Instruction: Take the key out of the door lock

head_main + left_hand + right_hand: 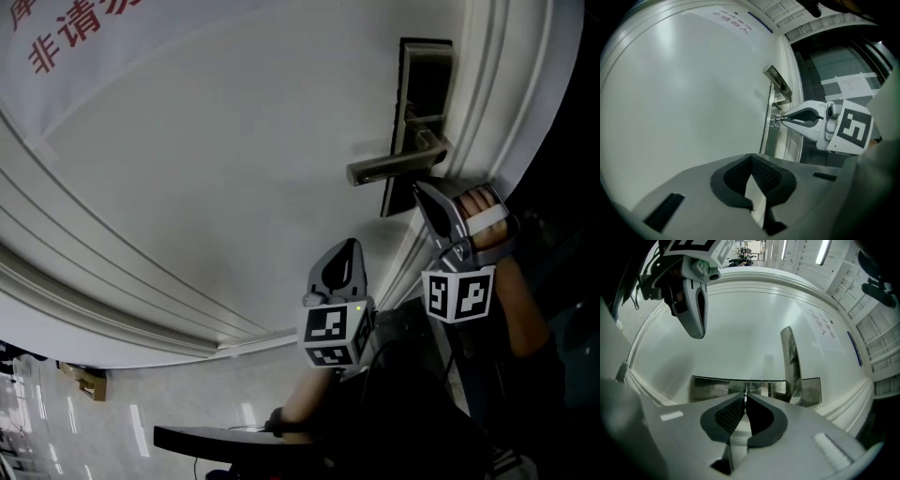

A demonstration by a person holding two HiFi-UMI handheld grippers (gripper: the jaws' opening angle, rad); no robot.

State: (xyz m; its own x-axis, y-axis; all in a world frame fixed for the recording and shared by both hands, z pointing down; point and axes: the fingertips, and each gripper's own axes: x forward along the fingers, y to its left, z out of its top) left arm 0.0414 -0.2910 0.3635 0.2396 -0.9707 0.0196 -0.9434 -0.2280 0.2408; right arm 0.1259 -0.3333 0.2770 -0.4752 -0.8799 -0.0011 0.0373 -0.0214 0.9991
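A small metal key (776, 123) sticks out of the steel lock plate (425, 103) just below the lever handle (394, 167) on the white door (216, 169). My right gripper (418, 189) points level at the plate and is shut on the key; in the right gripper view a thin metal edge of the key (745, 391) shows pinched between the pads, against the lock plate (712, 387). My left gripper (348, 247) hovers lower and to the left, away from the lock, facing bare door. Its jaws meet at the tips with nothing in them (751, 159).
The lever handle (790, 357) juts out right beside my right gripper. Stepped door-frame mouldings (487, 94) run along the lock side, with dark glass (834, 70) beyond. Red print (66, 37) marks the door. A brown box (84, 380) lies on the glossy floor.
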